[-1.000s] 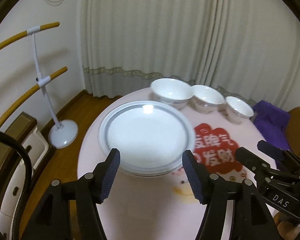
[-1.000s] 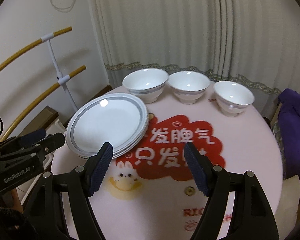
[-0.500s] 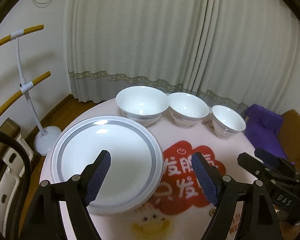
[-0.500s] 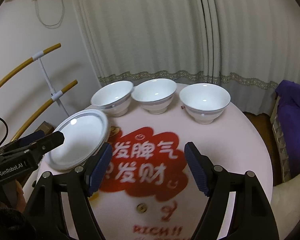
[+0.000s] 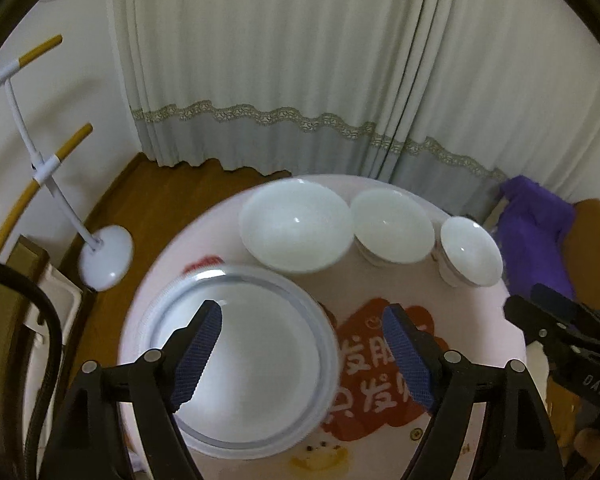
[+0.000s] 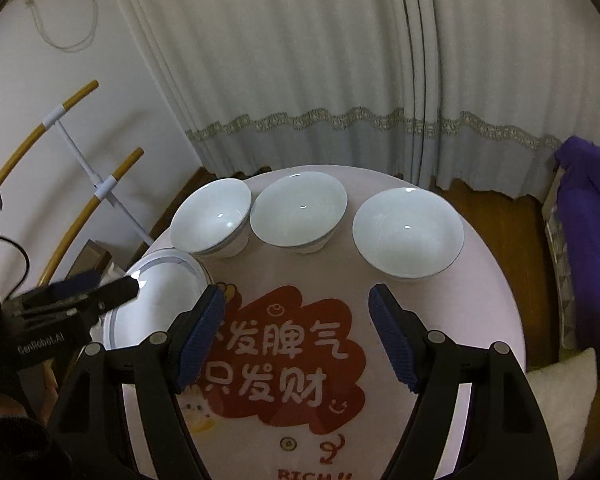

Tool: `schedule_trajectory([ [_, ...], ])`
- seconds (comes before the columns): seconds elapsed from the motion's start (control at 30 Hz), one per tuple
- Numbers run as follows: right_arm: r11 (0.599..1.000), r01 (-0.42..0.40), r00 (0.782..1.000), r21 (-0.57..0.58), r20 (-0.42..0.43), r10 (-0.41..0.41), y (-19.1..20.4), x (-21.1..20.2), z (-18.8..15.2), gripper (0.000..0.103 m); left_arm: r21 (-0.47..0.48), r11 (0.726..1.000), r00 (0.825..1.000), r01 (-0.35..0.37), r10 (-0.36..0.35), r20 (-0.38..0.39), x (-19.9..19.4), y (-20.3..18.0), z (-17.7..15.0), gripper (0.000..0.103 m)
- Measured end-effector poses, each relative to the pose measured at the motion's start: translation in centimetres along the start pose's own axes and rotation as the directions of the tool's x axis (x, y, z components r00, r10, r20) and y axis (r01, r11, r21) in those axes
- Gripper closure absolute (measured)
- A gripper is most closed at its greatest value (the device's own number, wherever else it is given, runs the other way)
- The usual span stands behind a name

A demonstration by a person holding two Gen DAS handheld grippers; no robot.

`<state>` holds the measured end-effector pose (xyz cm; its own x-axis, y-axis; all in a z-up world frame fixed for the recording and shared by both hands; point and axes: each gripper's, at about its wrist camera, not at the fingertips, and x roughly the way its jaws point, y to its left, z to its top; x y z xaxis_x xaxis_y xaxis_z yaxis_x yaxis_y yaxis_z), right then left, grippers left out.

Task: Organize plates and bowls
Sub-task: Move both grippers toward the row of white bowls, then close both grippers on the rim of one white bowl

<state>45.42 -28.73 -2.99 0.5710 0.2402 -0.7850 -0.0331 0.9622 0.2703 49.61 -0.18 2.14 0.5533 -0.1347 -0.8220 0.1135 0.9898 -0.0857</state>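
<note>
**Both grippers open above the table, nothing held**

Left gripper (image 5: 302,322): jaws spread wide, blue pads (image 5: 198,350) bare, no grip on anything. Seen between and behind the pads, at lower centre of the left view: a stack of plates (image 5: 256,344), white with a grey band near the rim, lying flat on the table (image 5: 476,320); how many plates cannot be told. Clear air between pads and plates, no touching.

Right gripper (image 6: 296,306): jaws likewise wide apart, pads (image 6: 392,344) empty. Framed between them, at lower centre of the right view: a red print (image 6: 284,360) with white characters on the pale pink tabletop.

Further out, across the middle of both views: three white bowls in a row, all upright. In the right view, left bowl (image 6: 211,220) and middle bowl (image 6: 299,212) touching or nearly so; right bowl (image 6: 408,232) apart from them. Left bowl just beyond the plates, at their far edge.

At the lower left of the right view: the left gripper's dark body, hanging over the plates. At the right edge of the left view: the right gripper's body.

Beyond the table: pleated curtain (image 6: 340,60) with a lace band across the top half; white stand (image 5: 106,254) with yellow rods at the left; purple cloth (image 6: 592,216) at the right; wooden floor (image 5: 152,200) below the curtain.
</note>
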Motion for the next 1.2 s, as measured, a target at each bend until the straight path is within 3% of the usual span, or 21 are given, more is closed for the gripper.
schedule_trajectory([
  [0.3, 0.994, 0.083, 0.996, 0.073, -0.051, -0.079, -0.4, -1.1, 3.8, 0.028, 0.073, 0.993, 0.992, 0.094, -0.088, -0.089, 0.0, -1.0, 5.4, 0.024],
  [0.6, 0.978, 0.165, 0.983, 0.128, -0.103, -0.153, -4.0, -0.5, 4.7, 0.028, 0.102, 0.977, 0.967, 0.185, -0.163, -0.194, 2.4, -5.5, 7.1, 0.025],
  [0.77, 0.974, 0.189, 0.975, 0.128, -0.141, -0.171, -8.1, 1.4, 5.0, 0.028, 0.082, 0.983, 0.964, 0.162, -0.14, -0.227, 5.9, -9.0, 8.2, 0.026],
  [0.83, 0.974, 0.188, 0.974, 0.128, -0.153, -0.168, -9.8, 2.3, 5.2, 0.028, 0.061, 0.988, 0.962, 0.142, -0.124, -0.242, 8.0, -10.9, 8.2, 0.036],
  [0.93, 0.977, 0.181, 0.968, 0.114, -0.195, -0.157, -12.7, 4.4, 5.5, 0.029, 0.0, 0.993, 0.953, 0.12, -0.115, -0.279, 10.8, -12.9, 8.1, 0.037],
  [1.13, 0.991, 0.114, 0.96, 0.074, -0.266, -0.091, -16.8, 8.5, 6.3, 0.031, -0.133, 0.988, 0.943, 0.073, -0.112, -0.314, 15.9, -15.7, 8.6, 0.04],
  [1.2, 0.994, 0.085, 0.953, 0.07, -0.298, -0.06, -17.7, 10.1, 6.4, 0.034, -0.148, 0.988, 0.943, 0.053, -0.099, -0.318, 17.4, -16.3, 8.7, 0.046],
])
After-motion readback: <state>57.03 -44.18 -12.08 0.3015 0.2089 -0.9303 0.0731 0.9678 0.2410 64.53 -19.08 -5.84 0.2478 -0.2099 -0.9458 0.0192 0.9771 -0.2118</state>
